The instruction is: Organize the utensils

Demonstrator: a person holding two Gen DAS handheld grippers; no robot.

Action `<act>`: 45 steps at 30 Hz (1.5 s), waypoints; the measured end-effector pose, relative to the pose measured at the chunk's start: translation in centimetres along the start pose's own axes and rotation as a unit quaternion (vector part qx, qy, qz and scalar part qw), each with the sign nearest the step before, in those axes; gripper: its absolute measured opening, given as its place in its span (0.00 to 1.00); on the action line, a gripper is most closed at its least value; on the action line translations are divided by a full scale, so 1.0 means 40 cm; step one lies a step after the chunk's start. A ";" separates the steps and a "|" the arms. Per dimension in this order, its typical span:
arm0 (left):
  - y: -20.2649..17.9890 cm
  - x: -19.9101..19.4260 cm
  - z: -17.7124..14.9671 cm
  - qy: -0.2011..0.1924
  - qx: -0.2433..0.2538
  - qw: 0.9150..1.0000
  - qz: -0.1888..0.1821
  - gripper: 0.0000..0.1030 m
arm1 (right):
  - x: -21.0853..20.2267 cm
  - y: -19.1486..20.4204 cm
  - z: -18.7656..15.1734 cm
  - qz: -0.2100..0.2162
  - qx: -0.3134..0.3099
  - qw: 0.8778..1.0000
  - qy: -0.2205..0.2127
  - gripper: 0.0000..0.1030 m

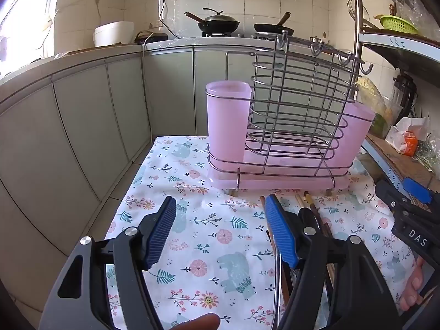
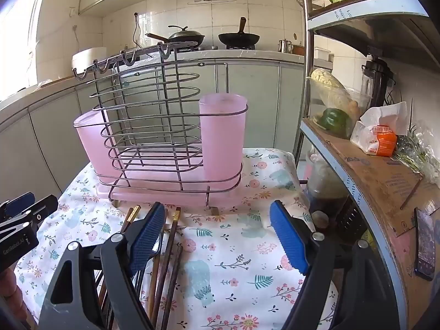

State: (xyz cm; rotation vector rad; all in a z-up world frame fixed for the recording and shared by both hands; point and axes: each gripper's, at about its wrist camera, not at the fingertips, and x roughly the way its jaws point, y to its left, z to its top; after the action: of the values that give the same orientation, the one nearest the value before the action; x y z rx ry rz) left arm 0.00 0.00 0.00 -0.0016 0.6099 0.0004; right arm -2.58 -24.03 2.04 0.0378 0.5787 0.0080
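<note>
A wire utensil rack (image 1: 297, 101) (image 2: 148, 126) stands on a pink drip tray at the far end of the flowered tablecloth (image 1: 209, 236). It carries a tall pink cup (image 1: 227, 121) (image 2: 222, 134) at one end and a wider pink cup (image 1: 354, 134) (image 2: 90, 140) at the other. Several dark wooden chopsticks (image 2: 167, 250) (image 1: 312, 206) lie on the cloth in front of the rack, beside a shiny metal handle (image 1: 277, 280). My left gripper (image 1: 222, 231) hangs open over bare cloth, left of the chopsticks. Open too, my right gripper (image 2: 217, 239) has its left finger over the chopsticks.
A metal shelf unit (image 2: 357, 170) stands close on the right with a tissue pack (image 2: 379, 137), a green pepper (image 2: 334, 119) and a phone (image 2: 425, 247). Grey cabinets (image 1: 82, 137) run along the left. Two woks (image 1: 220, 23) sit on the far counter.
</note>
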 end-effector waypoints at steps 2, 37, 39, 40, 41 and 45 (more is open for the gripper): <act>0.000 -0.001 0.000 -0.003 0.000 1.000 0.000 0.66 | 0.000 0.000 0.000 0.000 0.000 1.000 0.000 0.75; 0.001 0.023 -0.008 0.009 -0.004 1.000 -0.001 0.66 | 0.026 0.000 -0.008 0.001 0.004 1.000 0.011 0.75; 0.001 0.023 -0.008 0.009 -0.003 1.000 -0.001 0.66 | 0.027 0.001 -0.008 0.000 0.004 1.000 0.011 0.75; 0.001 0.024 -0.008 0.009 -0.003 1.000 -0.001 0.66 | 0.026 0.000 -0.007 0.001 0.004 1.000 0.011 0.75; 0.001 0.023 -0.008 0.009 -0.004 1.000 -0.001 0.66 | 0.026 0.000 -0.008 0.001 0.004 1.000 0.011 0.75; 0.001 0.024 -0.008 0.009 -0.004 1.000 -0.001 0.66 | 0.027 0.000 -0.008 0.001 0.004 1.000 0.011 0.75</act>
State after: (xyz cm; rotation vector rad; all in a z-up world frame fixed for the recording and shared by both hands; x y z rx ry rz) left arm 0.58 0.04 -0.82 -0.0095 0.6270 0.0001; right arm -1.83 -24.01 1.19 0.0465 0.6013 0.0074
